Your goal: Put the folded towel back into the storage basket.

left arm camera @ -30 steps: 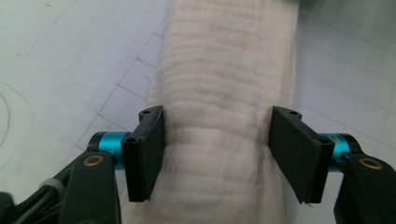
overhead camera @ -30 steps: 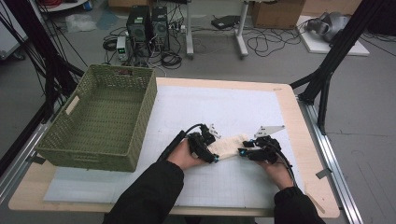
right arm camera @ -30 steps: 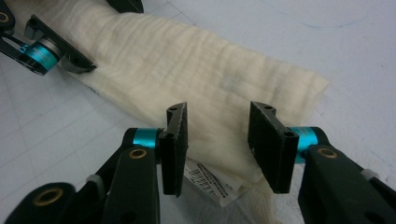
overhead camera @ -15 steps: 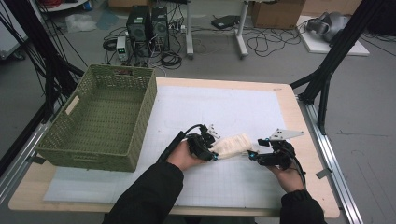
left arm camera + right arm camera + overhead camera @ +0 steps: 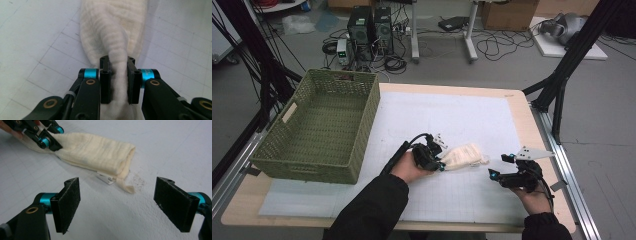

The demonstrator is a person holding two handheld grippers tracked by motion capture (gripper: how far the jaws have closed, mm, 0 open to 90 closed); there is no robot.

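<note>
A cream folded cloth (image 5: 464,156) lies on the white gridded mat (image 5: 452,115) in front of the person. My left gripper (image 5: 439,162) is at its left end. In the left gripper view the cloth (image 5: 115,30) bunches between the pads of the left gripper (image 5: 117,80), whose jaws have just been closing and now pinch it. My right gripper (image 5: 499,166) hovers to the right of the cloth, apart from it. In the right gripper view the jaws of the right gripper (image 5: 117,205) have just been opening, with nothing between them. Beyond them lie the cloth (image 5: 100,152), its small label, and the left gripper (image 5: 48,138).
A green wicker basket (image 5: 319,125) stands on the table's left side, open side up. The wooden table edge (image 5: 542,150) runs close to the right hand. Black frame legs, computers and cables are on the floor beyond the table.
The right gripper has drawn away to the right from the cloth's end, its jaws standing wider. The left hand stayed put and its jaws have closed on the cloth.
</note>
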